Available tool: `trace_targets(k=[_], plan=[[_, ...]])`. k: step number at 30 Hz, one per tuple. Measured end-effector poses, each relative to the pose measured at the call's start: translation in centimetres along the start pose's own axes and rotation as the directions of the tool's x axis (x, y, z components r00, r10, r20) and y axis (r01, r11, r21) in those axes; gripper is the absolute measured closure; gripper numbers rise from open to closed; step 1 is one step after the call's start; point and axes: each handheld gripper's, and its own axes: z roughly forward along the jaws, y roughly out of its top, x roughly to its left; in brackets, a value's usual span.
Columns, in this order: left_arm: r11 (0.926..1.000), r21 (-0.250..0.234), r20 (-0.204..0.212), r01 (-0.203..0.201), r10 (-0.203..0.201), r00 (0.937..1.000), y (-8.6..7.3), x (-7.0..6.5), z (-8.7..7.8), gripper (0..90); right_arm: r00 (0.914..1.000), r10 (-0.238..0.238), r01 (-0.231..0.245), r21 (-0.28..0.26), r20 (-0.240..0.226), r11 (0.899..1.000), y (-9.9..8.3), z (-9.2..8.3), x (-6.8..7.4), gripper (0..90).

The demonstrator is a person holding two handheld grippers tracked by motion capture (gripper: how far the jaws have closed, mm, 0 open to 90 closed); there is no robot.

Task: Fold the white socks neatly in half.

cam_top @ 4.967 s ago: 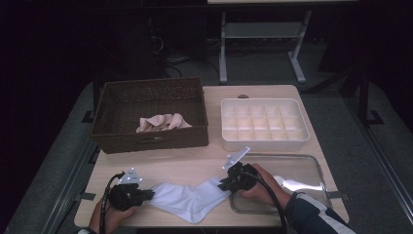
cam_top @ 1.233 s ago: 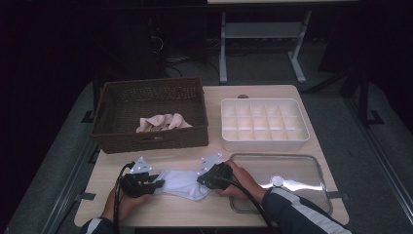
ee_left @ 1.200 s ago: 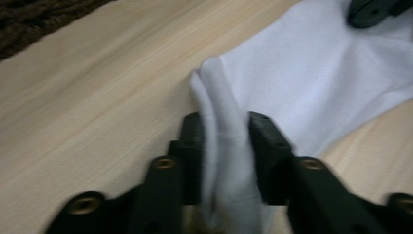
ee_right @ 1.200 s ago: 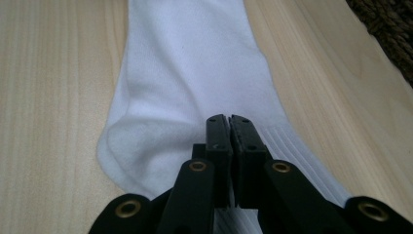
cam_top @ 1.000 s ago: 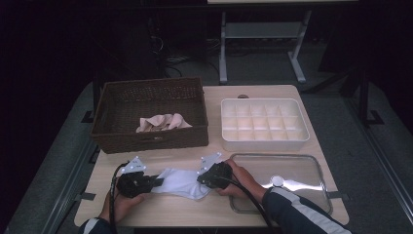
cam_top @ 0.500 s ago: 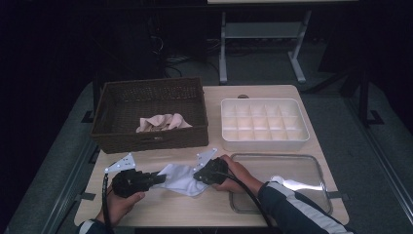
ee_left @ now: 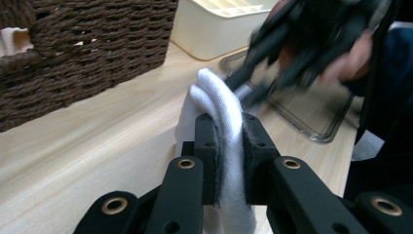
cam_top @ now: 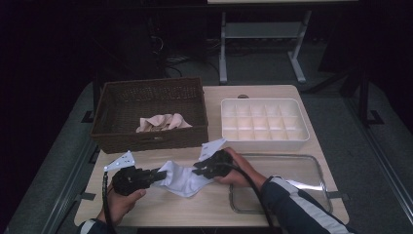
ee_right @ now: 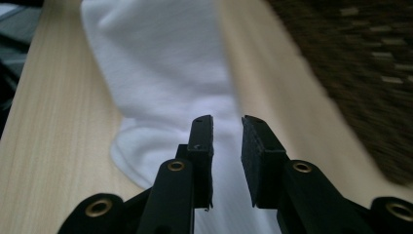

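On the surface (cam_top: 272, 97), before the wicker basket (cam_top: 151, 114), the white sock (cam_top: 182, 178) lies half folded. The left gripper (cam_top: 157, 175) clamps its fold; the right gripper (cam_top: 199, 168), jaws just parted and empty, needs a fresh grip.

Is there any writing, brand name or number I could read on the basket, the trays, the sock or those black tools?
None can be read: no word, number or sign shows on the basket, white tray, clear tray, sock or either gripper.
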Motion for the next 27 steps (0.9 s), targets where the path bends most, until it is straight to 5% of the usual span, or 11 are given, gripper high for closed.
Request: trace_targets(k=[1, 2, 6, 8, 13, 14, 27], plan=[[1.0000, 0.000, 0.000, 0.000, 0.000, 1.0000, 0.0, 0.0, 0.0, 79.4, 1.0000, 0.000, 0.000, 0.000, 0.000, 1.000, 0.0, 0.0, 0.0, 74.0], [1.0000, -0.002, -0.002, 0.007, -0.007, 1.0000, 0.0, 0.0, 0.0, 79.4, 0.9969, 0.046, -0.048, 0.022, 0.063, 0.999, -0.4, -1.9, -0.7, 73.9], [0.9998, -0.007, 0.003, 0.016, -0.016, 0.9999, 0.1, 0.0, 0.1, 79.4, 0.9892, 0.113, -0.121, 0.091, 0.094, 0.988, -2.1, -2.8, -1.2, 71.8], [0.9998, -0.007, 0.006, 0.019, -0.018, 0.9998, 0.3, -0.1, 0.2, 79.4, 0.9884, 0.090, -0.106, 0.136, 0.123, 0.985, -3.0, -2.9, -1.2, 69.6], [0.9998, -0.005, -0.012, 0.021, -0.021, 0.9997, 0.5, -0.2, 0.5, 79.1, 0.9833, 0.136, -0.154, 0.153, 0.121, 0.976, -3.9, -2.7, -1.3, 68.0], [0.9999, -0.003, -0.014, 0.017, -0.017, 0.9998, 0.5, -0.1, 0.6, 78.8, 0.9783, 0.180, -0.194, 0.144, 0.103, 0.970, -4.0, -2.3, -1.6, 65.9], [0.9982, -0.044, -0.018, 0.041, -0.042, 0.9989, 1.1, 0.0, 0.9, 78.3, 0.9834, 0.116, -0.138, 0.162, 0.140, 0.977, -3.5, -0.3, -2.2, 73.6]])
